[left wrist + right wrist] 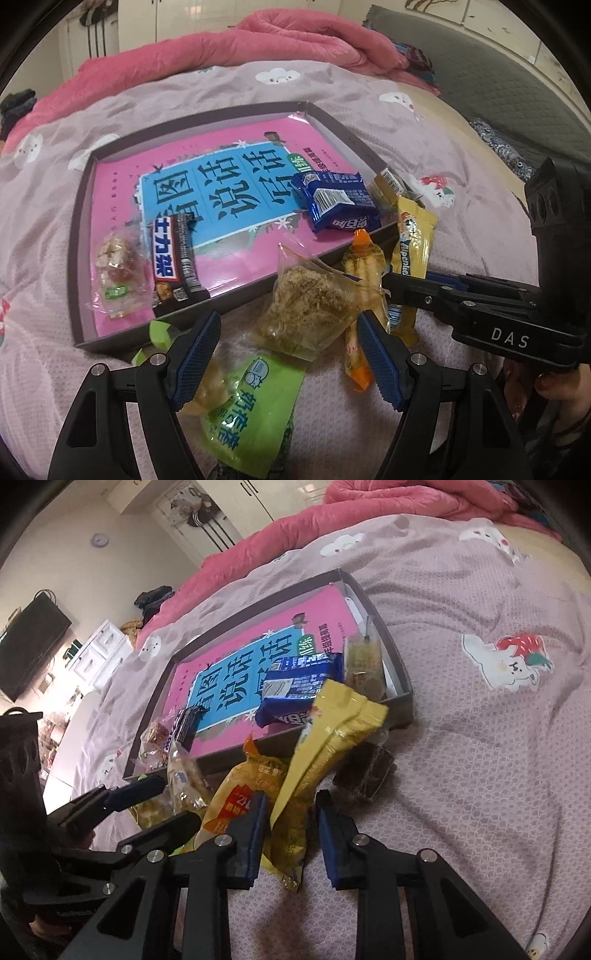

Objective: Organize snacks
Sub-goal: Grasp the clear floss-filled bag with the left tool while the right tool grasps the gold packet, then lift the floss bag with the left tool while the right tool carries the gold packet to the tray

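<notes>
Pink and blue, the cover of a book lines the floor of the shallow grey tray (79, 206) that lies on the bed's mauve patterned sheet (480, 775). Inside the tray, a blue biscuit packet (336, 201) sits near its right wall, a dark chocolate bar (175, 258) lies toward its near-left corner, and a clear-wrapped sweet (110, 266) rests just left of that bar.

The other snacks are heaped on the sheet against the tray's near wall. A clear bag of brownish floss cake (310, 306) leans at that wall, an orange-ended pouch (360, 295) lies just right of it, and a green packet (255, 402) lies nearer the camera than the tray. A yellow packet (332, 738) stands tilted at the tray's near-right corner, its upper end raised over the tray wall and its lower end down on the sheet.

The left gripper (288, 362) hovers before the tray's near wall with its jaws wide apart, the floss cake bag and green packet between them and neither pad pressing. The right gripper (290, 834) is at the yellow packet's lower end: its jaws are narrow, the left pad against the wrapper, while a gap shows at the right pad.
</notes>
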A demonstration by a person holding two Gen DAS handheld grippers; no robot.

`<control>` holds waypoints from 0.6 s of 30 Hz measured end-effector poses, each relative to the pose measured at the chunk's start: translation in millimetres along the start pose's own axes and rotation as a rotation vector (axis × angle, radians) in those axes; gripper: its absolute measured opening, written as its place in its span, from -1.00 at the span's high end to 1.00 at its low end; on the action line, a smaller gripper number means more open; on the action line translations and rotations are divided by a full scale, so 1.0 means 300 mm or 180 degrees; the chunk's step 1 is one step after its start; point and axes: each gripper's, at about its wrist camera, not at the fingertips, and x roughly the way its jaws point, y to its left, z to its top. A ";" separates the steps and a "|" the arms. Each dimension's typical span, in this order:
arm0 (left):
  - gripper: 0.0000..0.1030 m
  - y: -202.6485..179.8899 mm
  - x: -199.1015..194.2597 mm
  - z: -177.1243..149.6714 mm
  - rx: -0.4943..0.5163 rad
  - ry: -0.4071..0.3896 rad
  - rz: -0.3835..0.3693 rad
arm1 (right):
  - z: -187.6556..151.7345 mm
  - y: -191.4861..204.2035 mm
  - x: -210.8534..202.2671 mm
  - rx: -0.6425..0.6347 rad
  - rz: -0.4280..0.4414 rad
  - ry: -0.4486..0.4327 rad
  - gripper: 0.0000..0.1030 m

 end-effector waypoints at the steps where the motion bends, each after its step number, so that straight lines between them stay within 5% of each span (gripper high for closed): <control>1: -0.50 0.006 0.004 0.003 -0.0032 0.0004 -0.0028 | 0.001 0.001 0.003 -0.0008 -0.0004 0.0001 0.49; 11: -0.48 0.040 0.034 0.010 -0.0258 0.0052 -0.0240 | 0.010 0.004 0.016 -0.0036 0.0010 0.0021 0.55; 14: -0.15 0.037 0.034 0.009 -0.0269 0.0036 -0.0320 | 0.012 0.012 0.012 -0.0075 0.0040 -0.0001 0.62; 18: -0.08 0.042 0.034 0.006 -0.0320 0.0059 -0.0386 | 0.010 0.051 -0.001 -0.0317 -0.0036 -0.0076 0.66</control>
